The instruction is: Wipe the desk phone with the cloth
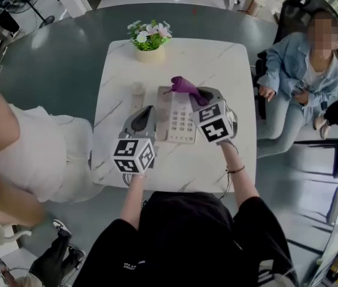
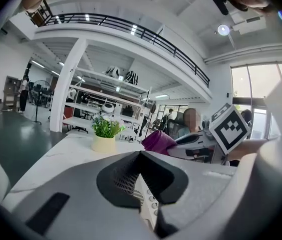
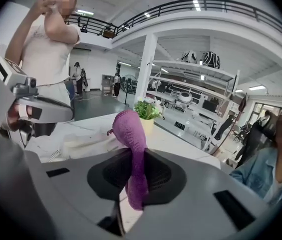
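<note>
Two people flank the scene. At far left a person in white stands by the white marble worktop, with an arm raised in the right gripper view. Next comes the left gripper, poised over the left edge of the phone. Its jaws are pressed together with nothing between them, and the keypad shows just beneath them. The phone lies at the worktop's middle, and a plant stands at the far edge behind it. The right gripper sits over the phone's upper right corner, clamped on the purple cloth. The cloth bunches up past the jaws and hangs in a tail below them; in the head view the cloth lies above the phone's top edge, but contact cannot be judged. At far right a person in a denim jacket sits well clear of the worktop.
</note>
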Action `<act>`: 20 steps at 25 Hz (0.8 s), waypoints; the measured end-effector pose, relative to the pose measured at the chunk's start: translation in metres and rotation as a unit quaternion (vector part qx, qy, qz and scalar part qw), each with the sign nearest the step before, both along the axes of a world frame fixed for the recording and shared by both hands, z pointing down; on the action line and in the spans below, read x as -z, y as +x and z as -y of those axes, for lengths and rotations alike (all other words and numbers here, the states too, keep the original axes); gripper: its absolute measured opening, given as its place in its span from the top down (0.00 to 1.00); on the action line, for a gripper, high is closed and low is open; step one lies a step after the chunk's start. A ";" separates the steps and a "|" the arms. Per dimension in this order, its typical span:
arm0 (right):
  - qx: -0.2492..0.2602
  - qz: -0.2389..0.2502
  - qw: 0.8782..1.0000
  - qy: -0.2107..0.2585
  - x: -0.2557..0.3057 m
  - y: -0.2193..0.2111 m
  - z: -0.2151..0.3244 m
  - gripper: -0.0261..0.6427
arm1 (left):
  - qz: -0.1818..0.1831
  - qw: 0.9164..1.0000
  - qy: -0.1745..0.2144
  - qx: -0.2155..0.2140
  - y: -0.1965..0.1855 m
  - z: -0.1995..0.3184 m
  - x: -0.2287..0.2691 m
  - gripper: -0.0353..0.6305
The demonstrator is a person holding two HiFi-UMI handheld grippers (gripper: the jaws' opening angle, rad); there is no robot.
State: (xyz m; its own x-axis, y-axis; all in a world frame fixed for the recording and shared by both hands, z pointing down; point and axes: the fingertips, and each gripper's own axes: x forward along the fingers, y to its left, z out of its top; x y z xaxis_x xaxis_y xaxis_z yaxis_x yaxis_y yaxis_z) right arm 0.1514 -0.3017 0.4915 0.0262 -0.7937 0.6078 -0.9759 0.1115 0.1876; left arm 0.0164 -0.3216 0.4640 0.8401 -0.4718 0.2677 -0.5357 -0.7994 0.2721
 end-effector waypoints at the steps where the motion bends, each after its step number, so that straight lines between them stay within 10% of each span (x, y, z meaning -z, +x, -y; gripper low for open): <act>1: -0.006 -0.010 1.000 0.002 -0.001 0.006 0.002 0.90 | 0.000 1.000 0.000 -0.002 0.004 0.001 0.000 0.95; 20: -0.019 -0.084 0.996 -0.031 -0.054 0.036 0.020 0.90 | 0.019 0.999 -0.024 -0.024 0.031 0.002 -0.029 0.95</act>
